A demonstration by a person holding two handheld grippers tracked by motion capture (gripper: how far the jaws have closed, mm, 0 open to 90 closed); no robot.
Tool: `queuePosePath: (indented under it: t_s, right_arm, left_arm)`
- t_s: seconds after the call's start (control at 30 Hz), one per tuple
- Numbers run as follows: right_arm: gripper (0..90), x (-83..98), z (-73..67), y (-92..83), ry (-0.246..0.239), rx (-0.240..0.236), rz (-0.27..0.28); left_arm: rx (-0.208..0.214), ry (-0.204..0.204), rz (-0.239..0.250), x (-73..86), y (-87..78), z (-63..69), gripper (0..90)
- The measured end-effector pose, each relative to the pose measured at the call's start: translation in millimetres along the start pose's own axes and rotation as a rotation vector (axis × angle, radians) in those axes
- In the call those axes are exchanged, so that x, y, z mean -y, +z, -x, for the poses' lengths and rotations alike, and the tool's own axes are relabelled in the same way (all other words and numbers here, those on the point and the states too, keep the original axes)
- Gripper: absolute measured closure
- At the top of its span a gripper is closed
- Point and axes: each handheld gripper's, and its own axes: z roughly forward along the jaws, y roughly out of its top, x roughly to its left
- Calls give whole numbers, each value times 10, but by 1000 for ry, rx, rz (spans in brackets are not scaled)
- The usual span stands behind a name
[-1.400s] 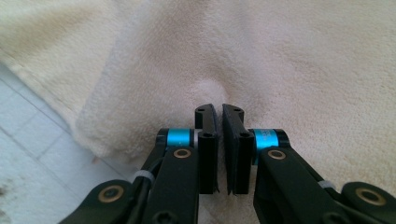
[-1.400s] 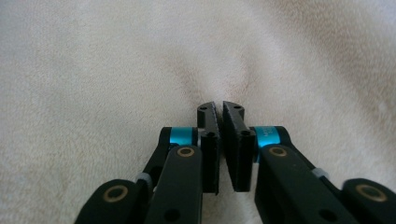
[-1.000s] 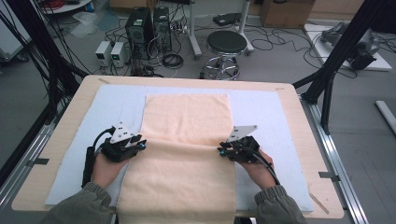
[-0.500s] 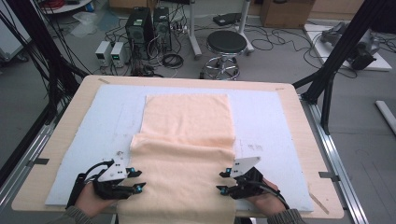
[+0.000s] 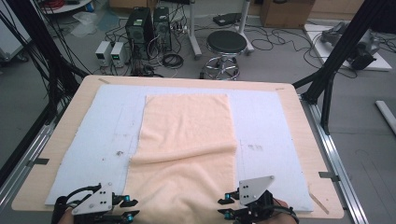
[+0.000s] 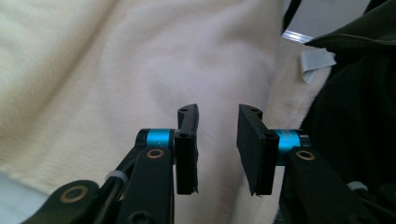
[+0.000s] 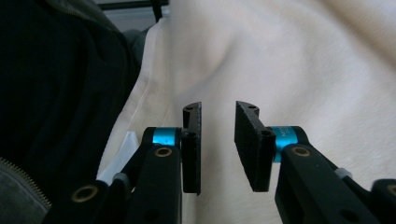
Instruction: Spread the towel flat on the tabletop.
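The high view looks forward and down across the whole table [image 5: 303, 140] from the person's side. Each gripper view sits close over the cream towel [image 5: 187, 140], which all three views share.

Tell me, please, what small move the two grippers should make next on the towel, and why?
Probably close both on the towel's near edge. The left gripper and right gripper stand open over the cloth with nothing pinched, flanking its near corners.

Nothing to read out here, folks: the small white tag [image 7: 122, 156] sewn to the towel [image 5: 187, 140] hem shows blank, and any print on the blue rings of the right gripper [image 7: 218, 140] is too blurred.
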Motion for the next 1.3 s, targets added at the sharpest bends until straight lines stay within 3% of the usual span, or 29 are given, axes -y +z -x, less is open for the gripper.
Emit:
queuePosePath:
  t_s: [0.13, 0.17, 0.27, 0.3, 0.33, 0.37, 0.4, 0.43, 0.5, 0.53, 0.57, 0.67, 0.73, 0.83, 0.9, 0.93, 0.97, 1.0, 1.03, 1.1, 1.2, 1.3]
  right_arm:
    - [616, 63, 248, 97, 37, 84, -47]
    - [588, 85, 294, 136, 45, 98, -59]
    - [578, 180, 424, 292, 63, 86, -115]
    - [593, 215, 446, 352, 67, 80, -146]
    - [679, 256, 464, 377, 73, 74, -117]
    - [749, 271, 476, 371, 81, 68, -107]
    - [839, 277, 486, 363, 84, 62, -106]
    - [854, 273, 485, 355, 71, 55, -109]
    - [860, 244, 419, 340, 73, -9, -131]
    - [857, 213, 344, 305, 38, -33, -127]
    - [841, 170, 248, 247, 2, -29, -114]
    - [713, 68, 157, 68, -10, 6, -53]
    - [646, 65, 261, 49, 14, 64, -73]
    - [602, 156, 433, 148, 65, 73, -108]
    - [608, 246, 509, 257, 82, 65, -137]
    - [646, 296, 523, 304, 89, 59, -142]
    - [705, 318, 527, 298, 84, 63, -117]
    - [841, 340, 540, 279, 104, 40, -111]
    - [857, 349, 546, 273, 107, 22, -108]
    - [870, 349, 515, 263, 81, 25, -114]
    - [860, 328, 448, 212, 68, -20, -115]
    - [784, 281, 437, 178, 67, -11, -80]
  left_arm:
    - [-62, 26, -32, 107, 184, -146, 616]
    - [-65, 12, -57, 154, 257, -217, 604]
    - [-63, 11, -124, 250, 401, -335, 580]
    - [-39, -7, -128, 288, 443, -372, 584]
    - [-24, -12, -117, 297, 436, -391, 615]
    - [-15, -16, -121, 293, 428, -399, 710]
    - [-9, -15, -121, 291, 427, -388, 811]
    - [-6, -15, -128, 286, 419, -371, 842]
    - [64, -21, -120, 277, 366, -281, 854]
    - [90, -7, -99, 270, 307, -219, 852]
    - [100, 5, -77, 254, 239, -178, 846]
    - [46, 3, -39, 206, 131, -231, 704]
    - [6, -12, -44, 202, 170, -310, 662]
    - [-33, 4, -87, 217, 319, -396, 617]
    - [-6, 4, -136, 251, 445, -435, 625]
    - [4, 10, -131, 267, 459, -440, 678]
    - [12, 3, -119, 274, 451, -448, 739]
    - [10, 8, -128, 270, 439, -450, 835]
    - [14, 6, -135, 273, 423, -438, 855]
    - [14, 20, -144, 303, 365, -392, 867]
    - [15, 2, -123, 352, 250, -336, 867]
    - [2, -27, -94, 349, 216, -363, 768]
